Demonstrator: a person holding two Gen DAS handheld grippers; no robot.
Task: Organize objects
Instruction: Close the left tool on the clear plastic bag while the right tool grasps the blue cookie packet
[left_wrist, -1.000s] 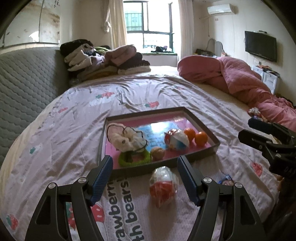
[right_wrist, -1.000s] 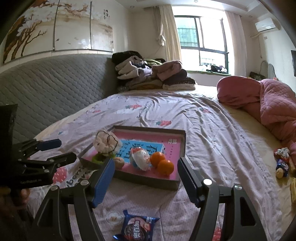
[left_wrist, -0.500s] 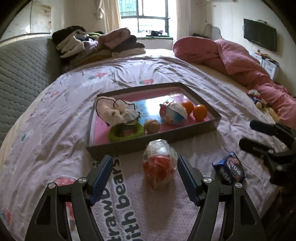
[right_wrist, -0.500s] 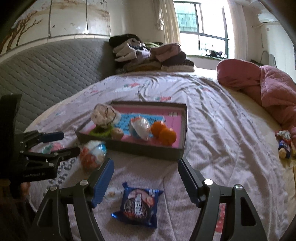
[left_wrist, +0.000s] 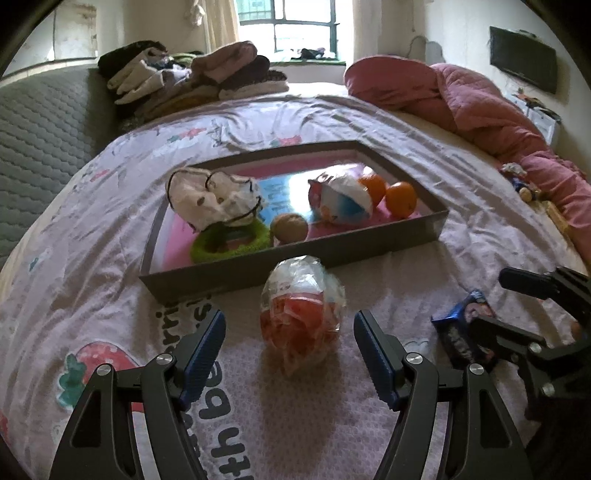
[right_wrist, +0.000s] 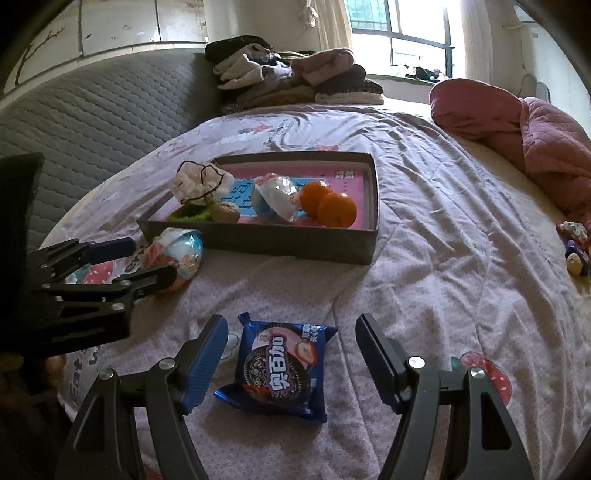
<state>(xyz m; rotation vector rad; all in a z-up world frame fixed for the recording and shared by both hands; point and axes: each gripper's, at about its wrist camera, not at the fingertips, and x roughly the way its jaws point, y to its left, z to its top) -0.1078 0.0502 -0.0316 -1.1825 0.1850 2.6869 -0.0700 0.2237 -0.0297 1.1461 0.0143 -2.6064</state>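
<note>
A person stands at a bed (left_wrist: 369, 435) covered in a lilac printed sheet, holding a gripper in each hand. The left gripper (left_wrist: 290, 341) hangs low over a toy egg (left_wrist: 302, 312) wrapped in crinkly clear film, its jaws wide open on either side and not touching it. The egg lies on the sheet just in front of a shallow grey box (left_wrist: 332, 254). The right gripper (right_wrist: 291, 352) hovers over a blue cookie packet (right_wrist: 282, 369) lying flat on the sheet, jaws also spread and clear of it

Inside the box sit a white cloth bundle (left_wrist: 212, 199) on a green ring (left_wrist: 229, 245), a walnut (left_wrist: 289, 227), a second wrapped egg (left_wrist: 341, 203) and two oranges (left_wrist: 400, 198)

The egg looks light and rigid under its film, but rounded and slick, so it could squirt out of a pinch; taking it across its widest middle seems safest. The packet looks light and soft, with a brittle cookie inside; a gentle pinch across its two long side edges should lift it without crushing. Both sit on soft bedding that gives under pressure
</note>
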